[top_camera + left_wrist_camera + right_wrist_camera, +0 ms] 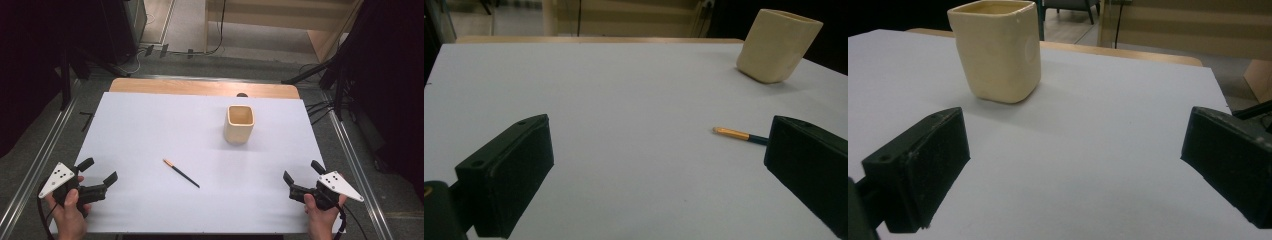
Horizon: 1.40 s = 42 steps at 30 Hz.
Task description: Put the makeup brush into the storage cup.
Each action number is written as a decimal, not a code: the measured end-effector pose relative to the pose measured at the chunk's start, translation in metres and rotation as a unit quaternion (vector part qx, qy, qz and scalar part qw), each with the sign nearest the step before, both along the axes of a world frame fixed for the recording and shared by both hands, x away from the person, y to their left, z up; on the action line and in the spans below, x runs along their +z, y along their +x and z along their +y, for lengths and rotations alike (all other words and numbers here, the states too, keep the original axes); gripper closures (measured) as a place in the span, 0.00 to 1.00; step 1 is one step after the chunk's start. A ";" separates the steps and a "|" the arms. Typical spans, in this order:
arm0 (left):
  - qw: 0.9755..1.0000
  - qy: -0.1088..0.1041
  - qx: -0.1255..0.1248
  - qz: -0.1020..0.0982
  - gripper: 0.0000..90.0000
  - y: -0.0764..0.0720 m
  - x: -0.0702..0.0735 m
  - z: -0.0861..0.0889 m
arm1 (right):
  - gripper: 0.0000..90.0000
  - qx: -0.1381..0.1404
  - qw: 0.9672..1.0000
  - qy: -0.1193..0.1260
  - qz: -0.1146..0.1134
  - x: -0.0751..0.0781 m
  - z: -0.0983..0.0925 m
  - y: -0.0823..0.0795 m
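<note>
A white sheet [150, 130] covers the wooden table [200, 87]; grey floor [190, 30] beyond, cables [165, 50] trailing, dark curtains [30, 60] either side.

Bright overhead light on the white sheet [150, 125], dark surroundings, soft shadows.

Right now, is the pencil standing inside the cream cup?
No, the pencil lies flat on the white table, apart from the cream cup, nearer the person.
</note>
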State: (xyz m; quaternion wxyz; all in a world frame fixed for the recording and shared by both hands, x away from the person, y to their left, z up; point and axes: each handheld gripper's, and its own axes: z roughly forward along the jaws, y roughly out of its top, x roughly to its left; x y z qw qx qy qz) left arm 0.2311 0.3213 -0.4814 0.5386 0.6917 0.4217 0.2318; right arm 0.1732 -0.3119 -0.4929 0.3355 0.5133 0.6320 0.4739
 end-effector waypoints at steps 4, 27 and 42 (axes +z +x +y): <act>1.000 -0.002 -0.007 -0.006 0.00 0.000 0.003 -0.003 | 0.00 0.001 1.000 0.000 0.003 -0.001 0.000 0.000; 0.995 0.002 -0.095 0.002 0.00 0.019 0.018 -0.047 | 0.00 0.007 1.000 -0.002 0.006 0.001 0.004 -0.001; 0.979 0.033 -0.198 0.032 0.00 0.045 0.031 -0.091 | 0.00 0.010 1.000 -0.003 0.011 0.001 0.003 -0.001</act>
